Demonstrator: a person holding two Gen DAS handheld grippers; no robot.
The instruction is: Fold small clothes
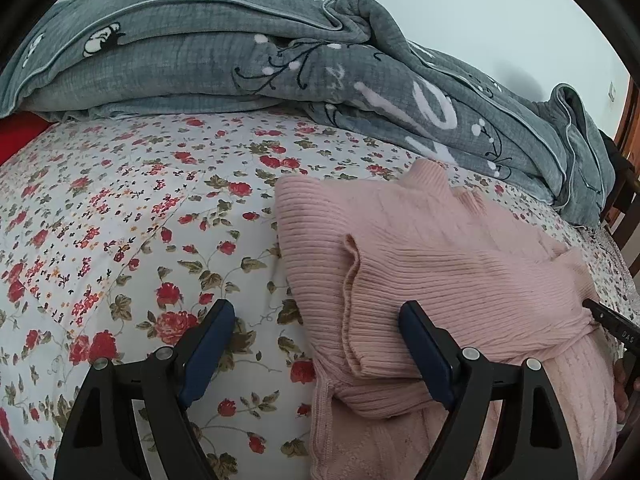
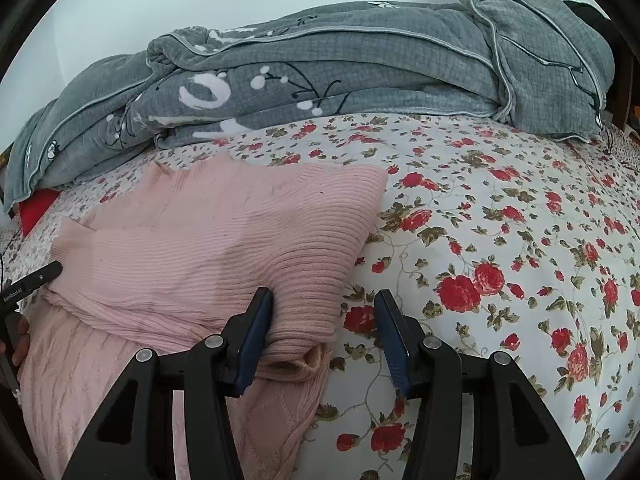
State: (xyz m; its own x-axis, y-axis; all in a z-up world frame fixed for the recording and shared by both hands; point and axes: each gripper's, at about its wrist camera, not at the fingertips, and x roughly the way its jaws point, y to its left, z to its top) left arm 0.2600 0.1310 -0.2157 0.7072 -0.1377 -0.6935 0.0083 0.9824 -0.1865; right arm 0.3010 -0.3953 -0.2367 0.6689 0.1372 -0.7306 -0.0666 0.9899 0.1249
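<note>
A pink ribbed sweater [image 1: 460, 264] is laid on the floral sheet [image 1: 120, 220] of a bed, near the front edge, partly folded. Its collar [image 1: 430, 182] is pointed toward the grey quilt [image 1: 240, 64] heaped along the far side, so the long axis is taken to run from the near edge toward the quilt. One folded flap is seen doubled over the body in the left wrist view, its hem running front to back. The lower part of the knit hangs over the near edge, where a cable pattern is visible.

The left gripper [image 1: 316, 320] is held with jaws spread wide; one finger sits over the bare sheet, the other over the folded edge of the sweater, and nothing is pinched. The right gripper [image 2: 322, 312] is seen with jaws parted; the sweater's folded corner [image 2: 308, 320] lies between them against the left pad, while the other pad stands clear over the sheet, so no grip is made.

No containers are seen. A red item [image 1: 18, 136] is noted under the quilt's end.
</note>
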